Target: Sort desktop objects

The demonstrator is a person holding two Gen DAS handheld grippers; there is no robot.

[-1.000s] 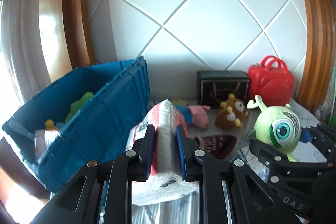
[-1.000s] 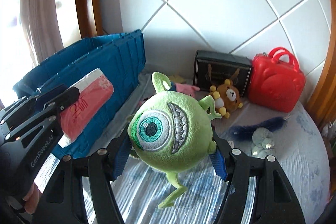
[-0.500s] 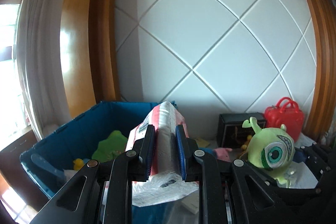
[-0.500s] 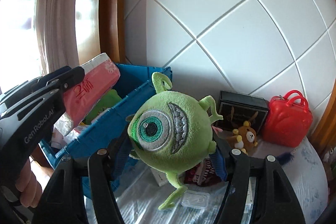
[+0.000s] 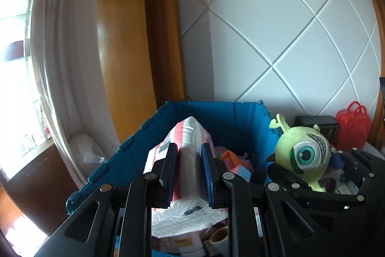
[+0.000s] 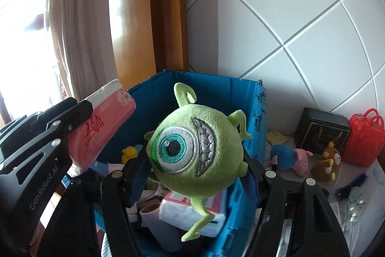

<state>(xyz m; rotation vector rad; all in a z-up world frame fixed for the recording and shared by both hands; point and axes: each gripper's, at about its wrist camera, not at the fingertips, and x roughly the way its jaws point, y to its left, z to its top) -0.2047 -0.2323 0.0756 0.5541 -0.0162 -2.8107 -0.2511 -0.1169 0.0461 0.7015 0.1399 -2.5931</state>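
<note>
Both loads hang over the blue crate (image 6: 255, 112)! The left gripper (image 5: 189, 172) pinches a pink-and-white tissue pack (image 5: 190, 148), plastic crinkling between its pads, above the crate's near end. The right gripper (image 6: 195, 168) squeezes a round green one-eyed plush (image 6: 195, 146) just inside the crate's right wall. To do this well, I'd say lower each clear of the rim before letting go, so the soft plush doesn't bounce out.
</note>
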